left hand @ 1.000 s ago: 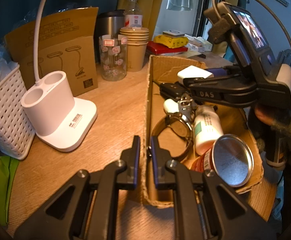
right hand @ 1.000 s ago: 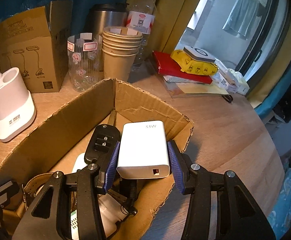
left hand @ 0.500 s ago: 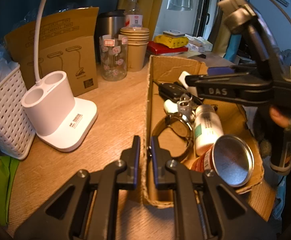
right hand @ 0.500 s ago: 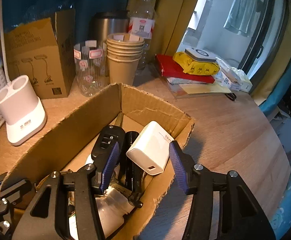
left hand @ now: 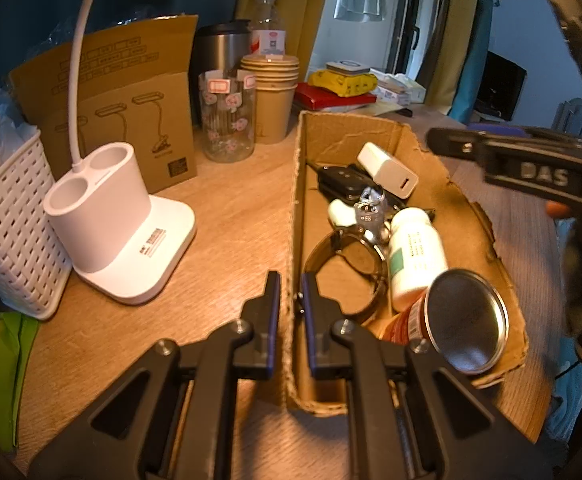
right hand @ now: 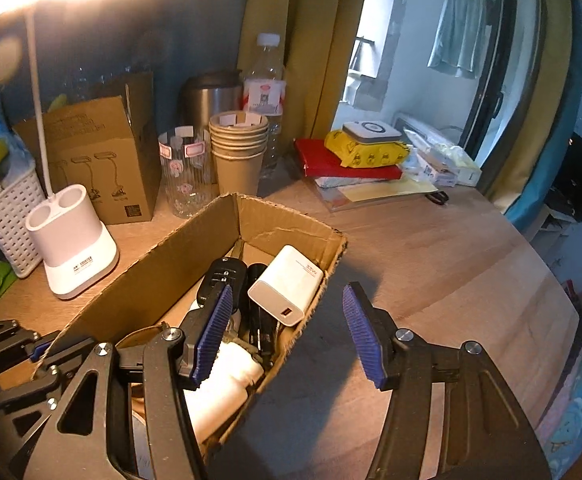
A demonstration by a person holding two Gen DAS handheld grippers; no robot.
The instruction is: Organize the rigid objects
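- Left gripper [left hand: 291, 300]: jaws closed tight on the near-left wall of the cardboard box [left hand: 297, 200], one finger outside, one inside; wall pinched between the pads.
- Right gripper [right hand: 287, 332]: jaws opening, about half spread, nothing between the pads; it hangs above the box's right-hand rim, left pad over the box contents, right pad over bare desk.
- White USB charger [right hand: 287, 290]: lies free in the far end of the box, tilted, leaning on the dark items beside it, port end toward the camera; not touched by either gripper.
- Black car key fob [right hand: 221, 280]: just left of the charger, inside the box; a second dark item sits between them, too dark to name.
- Key ring with metal keys [left hand: 367, 210]: mid-box, just behind the white pill bottle [left hand: 415, 252].
- Pill bottle lies on its side, near end touching the tin can [left hand: 463, 320]; can lies on its side in the near right corner, shiny end facing the camera.
- Brown strap loop [left hand: 343, 276]: on the box floor, left of the bottle.
- Wooden desk [right hand: 431, 264]: box rests on it.
- White lamp base [left hand: 119, 224] left of the box, apart from it; white woven basket [left hand: 7, 220] just beside the lamp.
- Behind the box: patterned glass [left hand: 227, 120], stack of paper cups [left hand: 271, 96], touching side by side.
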